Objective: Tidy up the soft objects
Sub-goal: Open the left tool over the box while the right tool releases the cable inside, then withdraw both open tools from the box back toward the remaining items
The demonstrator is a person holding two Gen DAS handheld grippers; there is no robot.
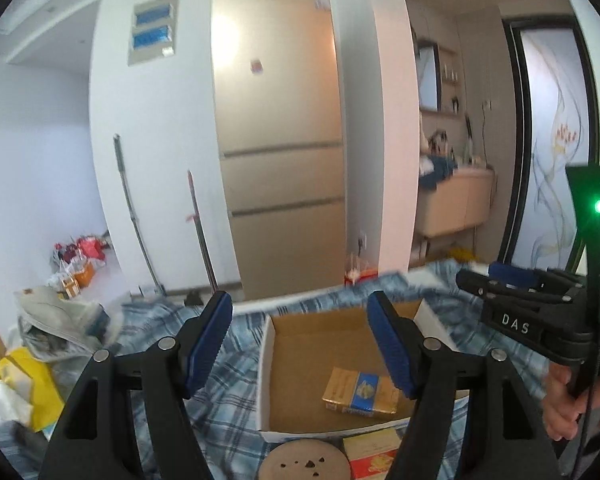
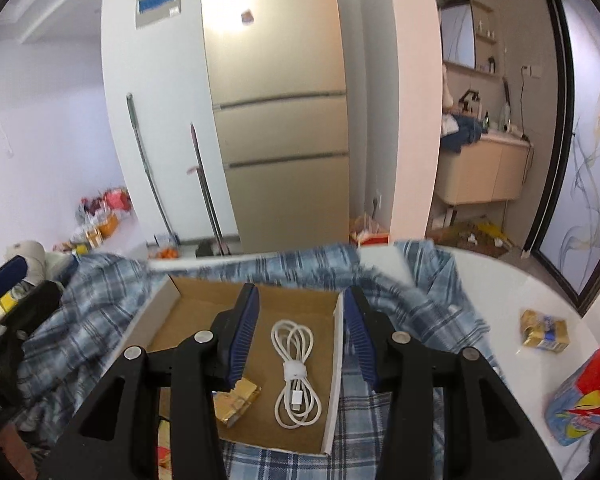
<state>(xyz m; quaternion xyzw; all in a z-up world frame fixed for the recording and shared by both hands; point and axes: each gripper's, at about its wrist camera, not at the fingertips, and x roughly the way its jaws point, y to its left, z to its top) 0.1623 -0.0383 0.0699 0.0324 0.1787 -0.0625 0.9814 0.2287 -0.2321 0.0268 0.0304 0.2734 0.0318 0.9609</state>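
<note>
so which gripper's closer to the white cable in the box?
Right. The right gripper hangs open directly over the white cable in the cardboard box; the left gripper sits open over the box's other side.

The right claw [image 1: 512,276] body reads "DAS".
</note>
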